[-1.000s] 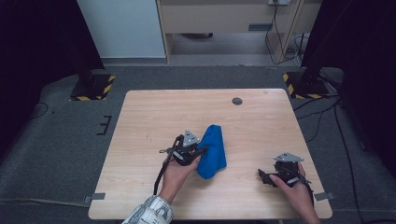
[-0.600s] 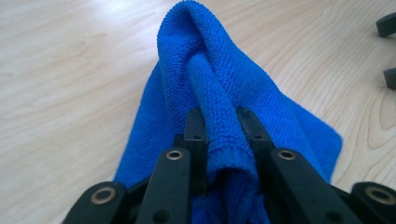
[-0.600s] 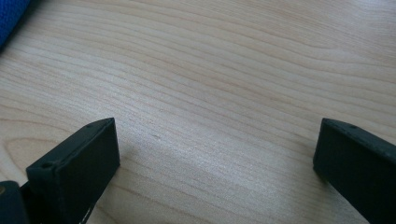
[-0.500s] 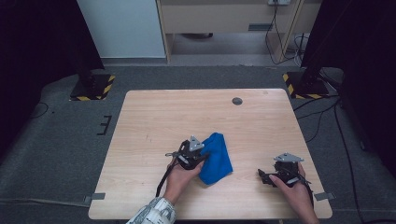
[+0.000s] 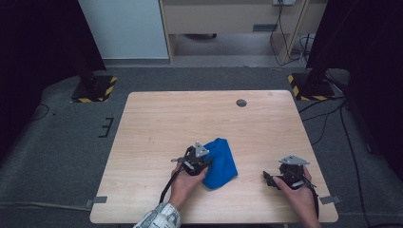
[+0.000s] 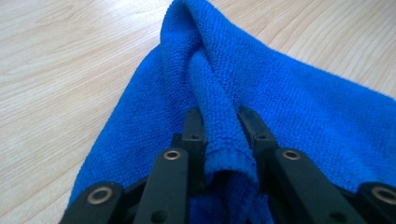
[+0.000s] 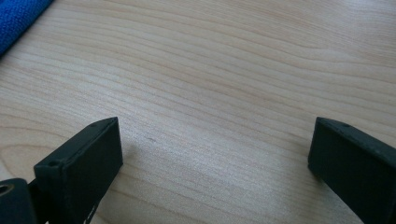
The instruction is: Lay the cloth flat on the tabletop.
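Observation:
A blue cloth (image 5: pixel 221 164) lies bunched on the wooden table (image 5: pixel 190 118), near the front middle. My left gripper (image 5: pixel 208 164) sits at the cloth's left side and is shut on a raised fold of it. In the left gripper view the fold (image 6: pixel 219 126) runs between the two black jaws of the left gripper (image 6: pixel 219 116), which have just been opening a little with the cloth still between them. My right gripper (image 5: pixel 267 178) rests near the table's front right, open, with bare wood between its jaws (image 7: pixel 215 140). A corner of the cloth (image 7: pixel 14 18) shows at the top left of the right gripper view.
A small dark round disc (image 5: pixel 241 102) sits near the table's far edge. Black stands with yellow-and-black striped bases (image 5: pixel 92 90) (image 5: pixel 311 88) flank the table on the grey floor. Cables run along the floor at the right.
My left gripper has come down and toward the near edge with the cloth, which now lies lower and flatter on the table. The right gripper has stayed put.

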